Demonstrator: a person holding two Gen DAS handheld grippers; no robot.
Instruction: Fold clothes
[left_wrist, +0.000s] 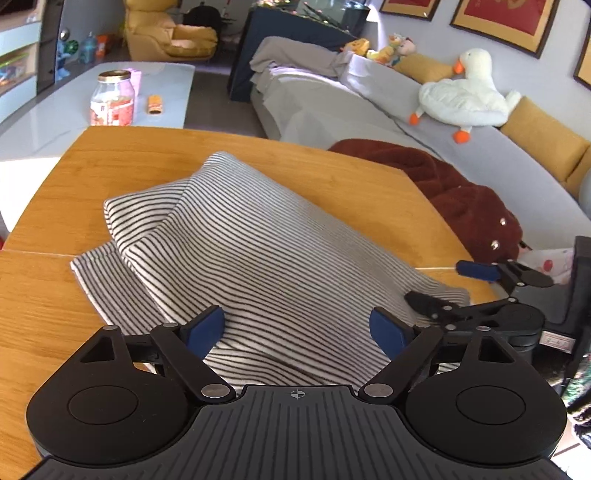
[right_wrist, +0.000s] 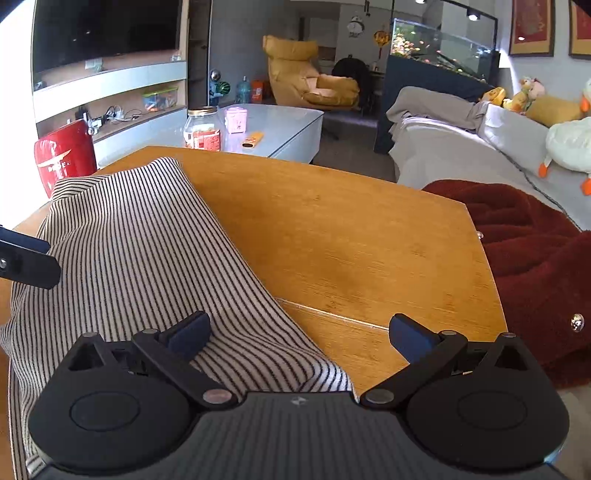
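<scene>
Sofa (left_wrist: 424, 122) w/ grey cover runs along the far right; a dark red blanket (left_wrist: 461, 192) is bunched at its near end, just beside the table. Wooden table (left_wrist: 332, 184) fills the foreground in both views. Striped shirt (left_wrist: 240, 240) lies on it, partly folded, one flap doubled over at the far left, near edge under both tools. Left gripper (left_wrist: 297, 328) sits low over the shirt's near part, fingers spread wide, nothing pinched. Right gripper (right_wrist: 299, 336) is at the shirt's right corner, fingers also spread: left pad over cloth, right pad over bare wood. Far back: white coffee table (left_wrist: 162, 92) w/ a jar (left_wrist: 112, 99). Plush duck (left_wrist: 465, 96) on the sofa back.
</scene>
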